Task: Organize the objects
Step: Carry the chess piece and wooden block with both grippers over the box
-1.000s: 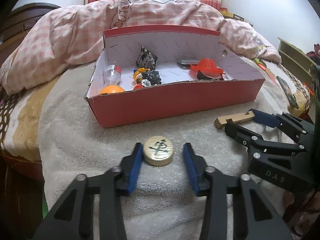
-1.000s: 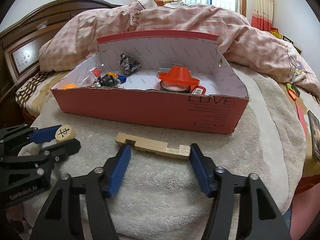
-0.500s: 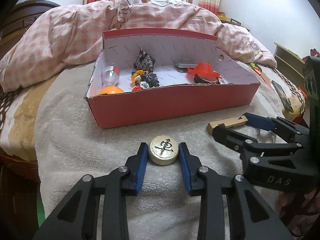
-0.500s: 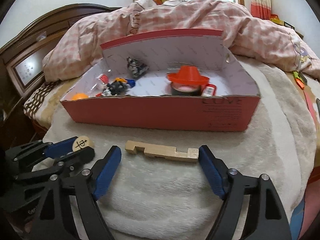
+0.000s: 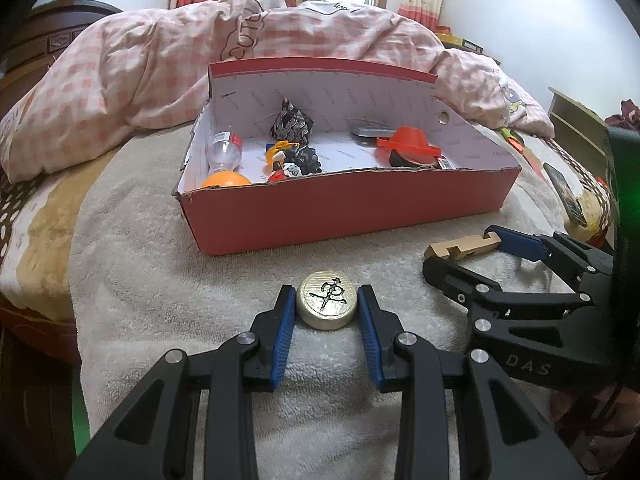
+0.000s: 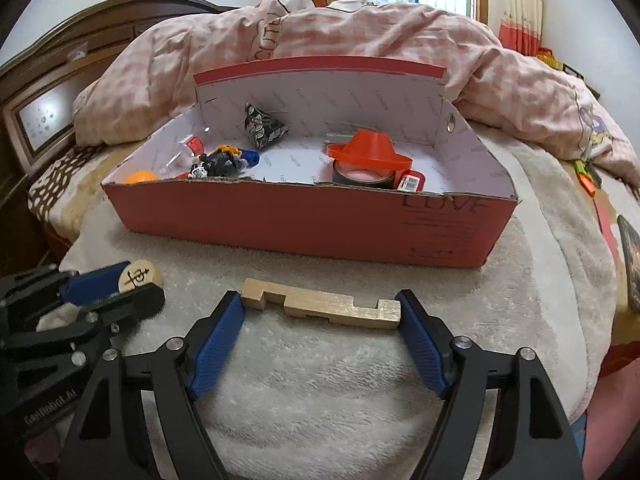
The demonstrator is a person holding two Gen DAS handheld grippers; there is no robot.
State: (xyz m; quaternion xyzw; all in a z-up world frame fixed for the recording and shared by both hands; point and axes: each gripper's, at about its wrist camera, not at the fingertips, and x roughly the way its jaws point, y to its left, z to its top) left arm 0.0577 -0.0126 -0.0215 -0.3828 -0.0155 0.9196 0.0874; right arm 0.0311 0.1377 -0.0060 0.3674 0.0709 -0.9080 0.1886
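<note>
Left gripper (image 5: 326, 304) narrow, clamped on the disc (image 5: 326, 306), pads pressed to its rim on either side, just ahead of the camera on the towel (image 5: 160, 280). Seen only from the left wrist: disc flat, round face up with its black character legible, no long axis to speak of; bottle (image 5: 224, 152) and orange ball (image 5: 226, 179) in the near-left corner of the box (image 5: 352, 212) beyond the fingertips. Seen only from the right wrist: tape roll (image 6: 362, 176) under the orange cone (image 6: 370, 150) inside the box, dark lettering on the front wall off to the right. Right gripper (image 6: 320, 312) wide and closing, block (image 6: 320, 306) between the jaws, one pad at each end; pressing or merely touching, cannot tell. Block flat on the towel, long axis crosswise to the fingers, running from pad to pad and roughly parallel to the box front, notches cut along its length. From the left wrist, same block (image 5: 460, 246) off to the right, slanting away, with the far blue pad against its end. From the right wrist, disc (image 6: 138, 276) at far left, close by the block.
</note>
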